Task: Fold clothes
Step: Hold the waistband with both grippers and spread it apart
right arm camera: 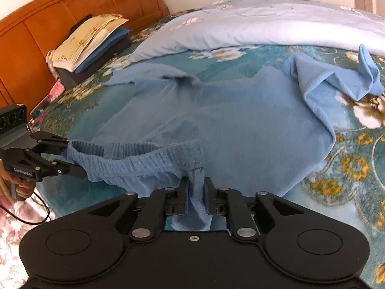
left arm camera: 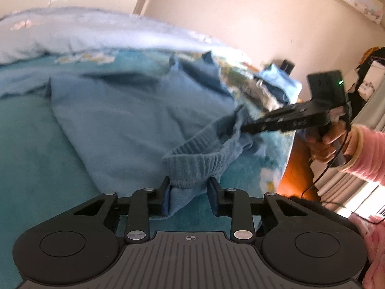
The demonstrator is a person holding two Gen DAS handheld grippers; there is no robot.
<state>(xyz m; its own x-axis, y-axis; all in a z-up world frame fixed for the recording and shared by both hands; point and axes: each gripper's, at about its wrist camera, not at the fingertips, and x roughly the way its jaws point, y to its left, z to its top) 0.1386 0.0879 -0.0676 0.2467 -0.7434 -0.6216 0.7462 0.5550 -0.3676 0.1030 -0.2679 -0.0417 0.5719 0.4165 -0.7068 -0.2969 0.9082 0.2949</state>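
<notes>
Lying spread on the bed (right arm camera: pixel 356 144) w/ teal flowered cover, the blue sweater (right arm camera: pixel 216 110) fills mid-frame in both views; its ribbed hem (right arm camera: pixel 149 159) is lifted at lower centre. Right gripper (right arm camera: pixel 195 192): jaws narrow, pinching a hem fold. Left gripper (left arm camera: pixel 189 190): jaws part-way in, hem between them; pads look touching cloth on one side only, so a firm hold can't be told. Only right view shows orange headboard (right arm camera: pixel 72 12) and stacked folded clothes (right arm camera: pixel 91 45), upper left. Only left view shows pink sleeve (left arm camera: pixel 368 154), right edge.

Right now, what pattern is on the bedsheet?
Teal bedsheet with white and yellow flowers, clearest in the right wrist view.
</notes>
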